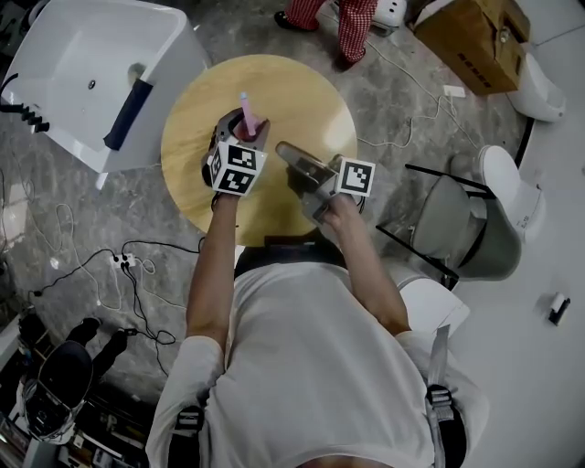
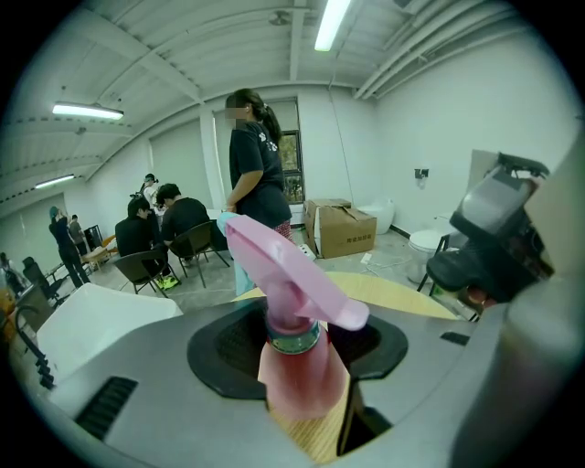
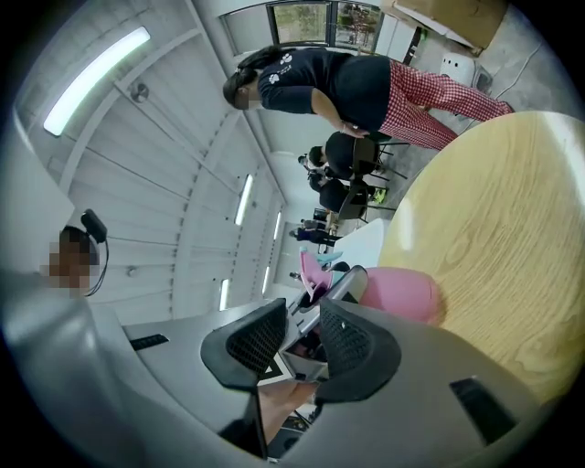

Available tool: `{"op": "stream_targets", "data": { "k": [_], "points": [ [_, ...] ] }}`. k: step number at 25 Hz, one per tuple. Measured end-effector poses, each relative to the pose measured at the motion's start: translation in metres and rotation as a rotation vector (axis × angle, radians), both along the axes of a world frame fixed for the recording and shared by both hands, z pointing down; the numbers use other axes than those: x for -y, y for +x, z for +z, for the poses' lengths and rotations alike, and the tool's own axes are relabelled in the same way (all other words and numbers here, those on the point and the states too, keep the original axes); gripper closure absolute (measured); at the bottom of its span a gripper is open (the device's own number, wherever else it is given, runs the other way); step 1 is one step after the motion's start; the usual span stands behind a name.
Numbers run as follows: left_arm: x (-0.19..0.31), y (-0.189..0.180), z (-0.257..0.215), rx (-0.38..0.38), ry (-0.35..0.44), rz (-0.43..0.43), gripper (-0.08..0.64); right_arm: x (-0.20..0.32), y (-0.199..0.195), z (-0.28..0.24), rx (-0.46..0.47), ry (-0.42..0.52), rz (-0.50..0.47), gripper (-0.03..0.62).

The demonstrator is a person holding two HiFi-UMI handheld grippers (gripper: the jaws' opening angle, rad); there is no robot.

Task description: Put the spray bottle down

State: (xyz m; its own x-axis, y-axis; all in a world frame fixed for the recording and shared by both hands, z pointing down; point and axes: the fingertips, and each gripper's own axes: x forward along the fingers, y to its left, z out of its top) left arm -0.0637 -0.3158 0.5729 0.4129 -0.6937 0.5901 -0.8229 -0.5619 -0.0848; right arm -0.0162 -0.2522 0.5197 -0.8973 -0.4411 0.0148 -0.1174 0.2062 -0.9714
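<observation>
A pink spray bottle (image 1: 248, 117) with a pink trigger head (image 2: 288, 271) stands upright between the jaws of my left gripper (image 1: 239, 135), which is shut on its neck and shoulder, over the round wooden table (image 1: 302, 91). The bottle's pink body (image 3: 399, 293) also shows in the right gripper view, resting on or just above the tabletop; I cannot tell which. My right gripper (image 1: 291, 155) is to the right of the bottle, tilted on its side. Its black pads (image 3: 361, 347) stand a small gap apart with nothing between them.
A white tub-like basin (image 1: 87, 78) stands left of the table. A grey chair (image 1: 471, 224) and a white toilet (image 1: 539, 87) are on the right, a cardboard box (image 1: 475, 37) at the back. Cables (image 1: 128, 270) lie on the floor. A person (image 1: 343, 23) stands behind the table.
</observation>
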Motion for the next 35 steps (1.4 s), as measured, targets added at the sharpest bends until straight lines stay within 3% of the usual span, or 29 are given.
{"op": "stream_targets", "data": {
  "k": [35],
  "points": [
    [0.009,0.002,0.043,-0.028,0.024,-0.049,0.357,0.006,0.001,0.001,-0.017,0.005,-0.013,0.499]
  ]
}}
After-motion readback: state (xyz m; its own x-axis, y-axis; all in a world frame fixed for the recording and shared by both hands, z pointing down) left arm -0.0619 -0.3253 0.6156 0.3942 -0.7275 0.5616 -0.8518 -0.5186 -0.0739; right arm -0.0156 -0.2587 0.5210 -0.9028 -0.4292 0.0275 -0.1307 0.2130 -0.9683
